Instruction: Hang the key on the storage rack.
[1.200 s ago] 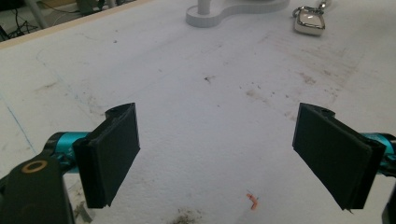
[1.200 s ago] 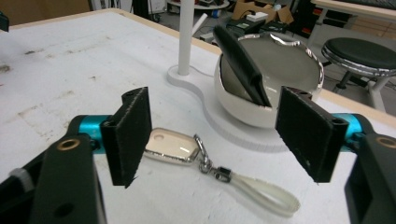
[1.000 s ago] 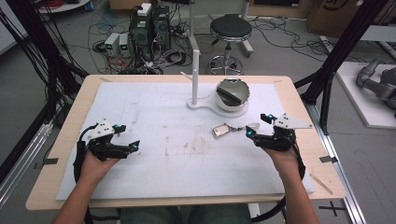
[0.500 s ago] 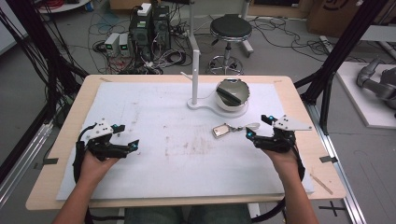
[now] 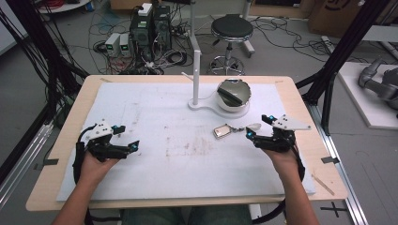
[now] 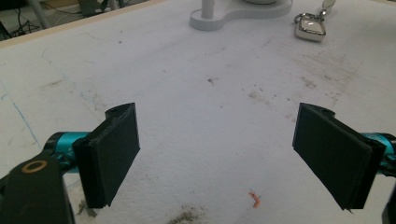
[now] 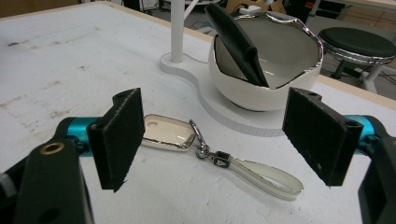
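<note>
A silver key fob (image 5: 223,131) with a pale strap loop (image 5: 253,126) lies on the white mat, just left of my right gripper (image 5: 258,126). That gripper is open. In the right gripper view the fob (image 7: 167,132) and strap (image 7: 267,179) lie on the mat just beyond the wide-apart jaws. My left gripper (image 5: 127,137) rests at the mat's left side, open and holding nothing. Bare stained mat lies between its jaws in the left gripper view, with the fob (image 6: 310,27) far off at the upper right.
A white bowl (image 5: 233,94) with a shiny rim holds a black flat object (image 7: 238,44) and sits on a white stand base (image 5: 202,105) with an upright post (image 5: 195,65). A stool (image 5: 232,29) and computers (image 5: 150,28) stand beyond the table.
</note>
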Motion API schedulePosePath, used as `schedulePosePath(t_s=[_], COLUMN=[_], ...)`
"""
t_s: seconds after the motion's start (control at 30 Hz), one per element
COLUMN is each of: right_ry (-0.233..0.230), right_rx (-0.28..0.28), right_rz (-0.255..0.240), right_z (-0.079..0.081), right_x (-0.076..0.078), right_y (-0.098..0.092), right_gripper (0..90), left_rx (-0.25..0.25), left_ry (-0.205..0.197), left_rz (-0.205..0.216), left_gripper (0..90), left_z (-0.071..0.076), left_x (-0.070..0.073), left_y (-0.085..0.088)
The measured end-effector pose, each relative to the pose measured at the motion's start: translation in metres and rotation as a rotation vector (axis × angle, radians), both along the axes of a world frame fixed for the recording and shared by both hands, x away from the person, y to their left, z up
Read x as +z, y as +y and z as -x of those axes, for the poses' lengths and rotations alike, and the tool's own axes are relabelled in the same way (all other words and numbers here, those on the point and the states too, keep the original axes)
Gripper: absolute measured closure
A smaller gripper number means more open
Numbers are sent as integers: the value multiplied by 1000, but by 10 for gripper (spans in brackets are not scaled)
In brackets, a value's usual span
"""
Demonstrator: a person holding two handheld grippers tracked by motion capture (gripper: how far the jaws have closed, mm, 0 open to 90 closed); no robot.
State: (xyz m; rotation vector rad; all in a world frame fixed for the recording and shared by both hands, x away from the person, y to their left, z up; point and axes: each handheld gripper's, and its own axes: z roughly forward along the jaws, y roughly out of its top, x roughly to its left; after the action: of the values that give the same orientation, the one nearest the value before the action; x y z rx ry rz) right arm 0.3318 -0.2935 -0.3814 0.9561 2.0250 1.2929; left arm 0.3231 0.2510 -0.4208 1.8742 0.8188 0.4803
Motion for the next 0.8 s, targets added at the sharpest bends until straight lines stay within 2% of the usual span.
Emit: schedulePosePath(t_s=[0.43,0.6,0.67,0.8], right_ry=[25,46,53,73], right_rx=[10,8,17,12], right_rz=[14,41,59,86], right_z=[-6,-12,-14,-20], right_x=[-5,-9,-10,-15], right_y=[2,6,10,15], right_gripper=[218,219,253,265], left_rx=[18,16,18,17], left_ry=[4,3,2,2], left_rz=[13,11,14,14], left_gripper=[146,146,146,146], left_z=[2,3,3,3], left_x=[0,0,0,0], left_y=[3,3,4,4])
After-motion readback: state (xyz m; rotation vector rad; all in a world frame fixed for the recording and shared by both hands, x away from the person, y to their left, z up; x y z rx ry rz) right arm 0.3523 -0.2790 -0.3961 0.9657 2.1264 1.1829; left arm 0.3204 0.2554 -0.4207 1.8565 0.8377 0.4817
